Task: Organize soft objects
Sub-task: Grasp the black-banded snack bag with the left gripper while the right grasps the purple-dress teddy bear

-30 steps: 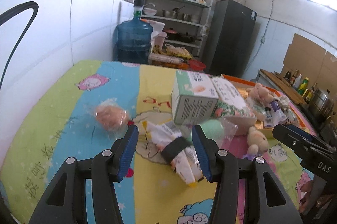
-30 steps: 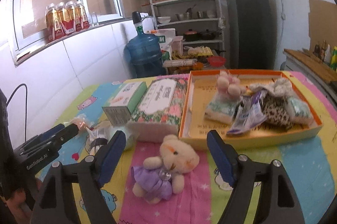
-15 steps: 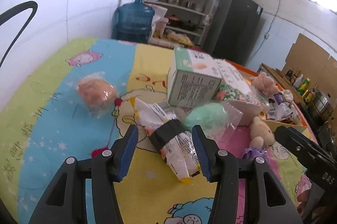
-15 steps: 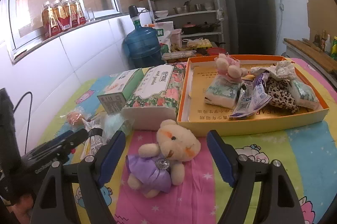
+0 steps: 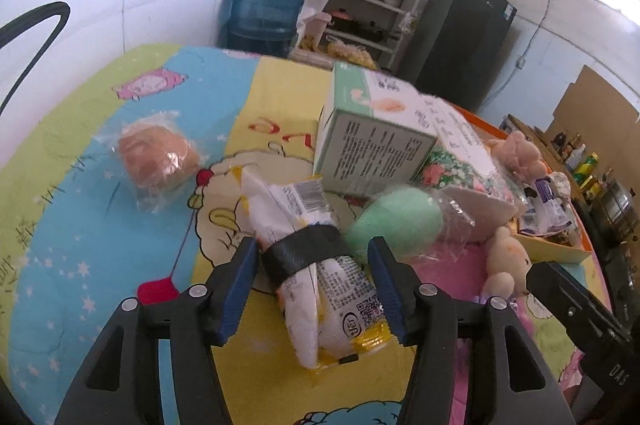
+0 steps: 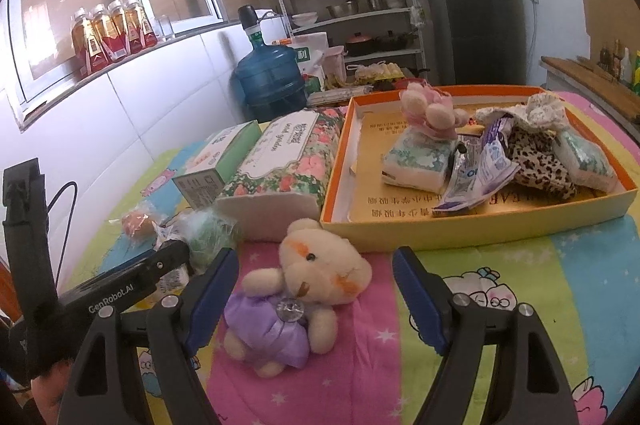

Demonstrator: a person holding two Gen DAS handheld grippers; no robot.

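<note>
- Left gripper (image 5: 312, 271): jaws apart and opening, straddling the bundle (image 5: 316, 265) without pressing it; nothing was grasped.
- Bundle: white-and-yellow packets bound by a black band (image 5: 304, 253), lying on the cloth (image 5: 80, 225) between the blue pads. It looked light, soft and crinkly; the film was probably slippery, so the band seemed the firmest place to grip.
- Right gripper (image 6: 316, 289): jaws wide, released, set either side of the bear (image 6: 304, 285) and clear of it.
- Bear: plush, in a purple dress, lying on the cloth just before the tray (image 6: 460, 233). It seemed light and squashy; the body would give a surer hold than a limb.
- Beyond: a green ball (image 5: 394, 221) and a pink ball (image 5: 158, 157), both film-wrapped, lay outside the tray.
</note>
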